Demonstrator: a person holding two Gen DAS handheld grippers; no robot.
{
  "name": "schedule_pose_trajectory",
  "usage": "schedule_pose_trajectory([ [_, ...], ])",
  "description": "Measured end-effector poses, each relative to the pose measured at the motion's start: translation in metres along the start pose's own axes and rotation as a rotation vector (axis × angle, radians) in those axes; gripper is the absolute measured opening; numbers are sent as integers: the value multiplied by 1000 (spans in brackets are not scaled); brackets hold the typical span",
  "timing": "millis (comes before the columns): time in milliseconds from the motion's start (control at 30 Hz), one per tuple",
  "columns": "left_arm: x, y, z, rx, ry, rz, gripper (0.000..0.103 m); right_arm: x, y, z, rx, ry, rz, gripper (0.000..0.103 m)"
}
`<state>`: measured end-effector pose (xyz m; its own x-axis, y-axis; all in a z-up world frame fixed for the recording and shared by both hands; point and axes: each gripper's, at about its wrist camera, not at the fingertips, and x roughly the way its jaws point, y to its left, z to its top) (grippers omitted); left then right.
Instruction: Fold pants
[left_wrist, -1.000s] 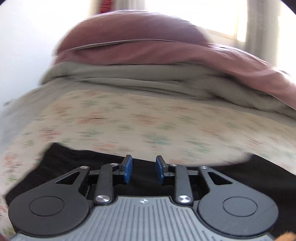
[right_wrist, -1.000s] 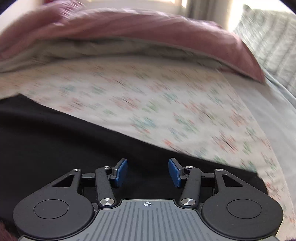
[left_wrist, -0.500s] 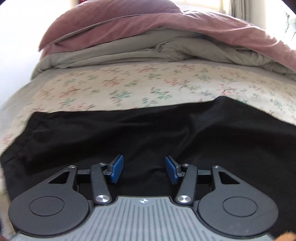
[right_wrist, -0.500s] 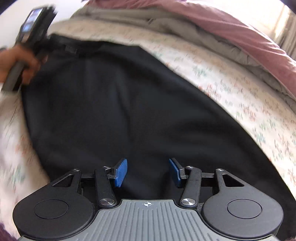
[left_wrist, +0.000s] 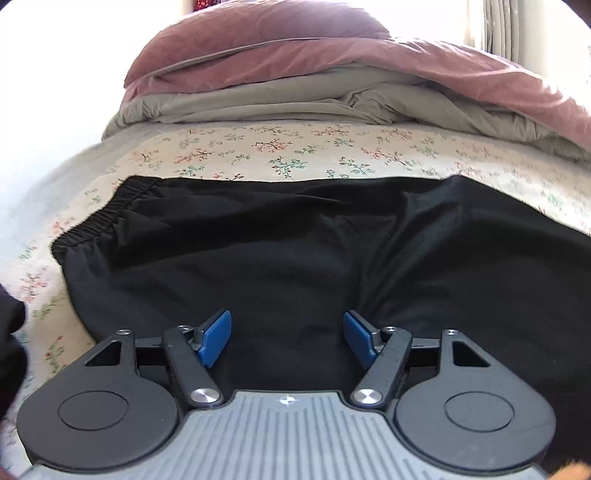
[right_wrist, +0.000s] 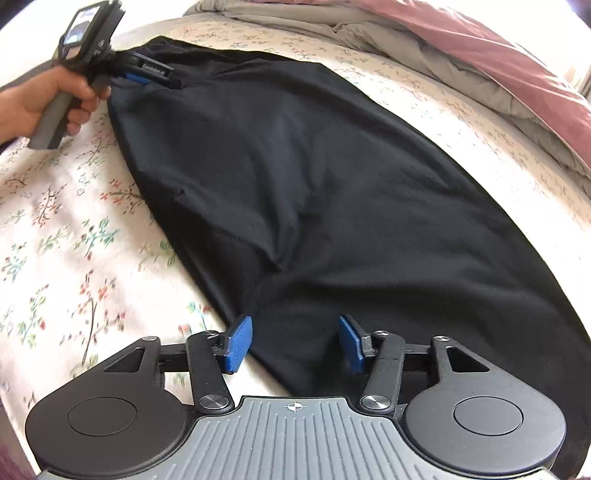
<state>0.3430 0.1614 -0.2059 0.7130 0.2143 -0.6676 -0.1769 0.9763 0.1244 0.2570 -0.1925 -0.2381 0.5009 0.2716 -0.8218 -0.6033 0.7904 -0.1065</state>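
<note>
Black pants (left_wrist: 295, 251) lie spread flat on a floral bedsheet (left_wrist: 277, 147), elastic waistband (left_wrist: 99, 218) at the left. My left gripper (left_wrist: 287, 339) is open and empty, low over the pants' near edge by the waist. In the right wrist view the pants (right_wrist: 314, 177) stretch away towards the left gripper (right_wrist: 147, 75), held by a hand at the waistband end. My right gripper (right_wrist: 295, 342) is open and empty, its blue pads astride the near edge of the pants further along the leg.
A pile of grey and dusty-pink bedding (left_wrist: 332, 74) runs along the far side of the bed, also in the right wrist view (right_wrist: 498, 66). Floral sheet (right_wrist: 66, 229) shows to the left of the pants. A dark item (left_wrist: 9, 332) sits at the left edge.
Both grippers have pulled back from the far side to the near edge of the pants. The left jaws have opened wider. The pants now lie spread out with the waistband in sight.
</note>
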Motion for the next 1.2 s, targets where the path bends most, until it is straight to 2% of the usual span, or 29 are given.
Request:
schedule_pose_trajectory([
  [100,-24,-23,-3,58,-42,-37,85,-8,-1,-16,-17,-26,6,54],
  [200,-57,-59,-12,151,-101,-81,85,-18,-12,-31,30,-49,-15,56],
  [300,-84,-102,-25,232,-126,-169,86,-32,-38,-48,129,-63,-81,58],
  [400,-92,-145,-45,314,-94,-241,87,-41,-71,-68,260,-51,-132,66],
  [467,-87,-162,-56,289,-39,-275,86,-42,-94,-87,334,-31,-160,73],
  [500,-88,-165,-60,252,-42,-267,86,-43,-108,-98,380,-22,-175,75],
  [633,-94,-170,-67,249,-70,-240,86,-66,-156,-144,598,-51,-201,76],
  [733,-100,-171,-70,245,-56,-266,87,-83,-175,-173,677,-72,-216,76],
  [833,-106,-181,-79,247,-55,-277,87,-90,-193,-190,722,-39,-340,76],
  [933,-111,-188,-86,279,-85,-285,87,-107,-212,-201,821,-121,-378,76],
  [1000,-117,-192,-90,289,-88,-290,87,-108,-222,-202,887,-157,-432,76],
  [1067,-120,-191,-88,295,-67,-327,87,-98,-236,-199,907,-125,-530,76],
  [1133,-121,-189,-86,305,-49,-340,87,-82,-249,-197,901,-45,-650,78],
  [1200,-120,-186,-84,317,-34,-352,87,-82,-263,-203,933,-60,-691,78],
])
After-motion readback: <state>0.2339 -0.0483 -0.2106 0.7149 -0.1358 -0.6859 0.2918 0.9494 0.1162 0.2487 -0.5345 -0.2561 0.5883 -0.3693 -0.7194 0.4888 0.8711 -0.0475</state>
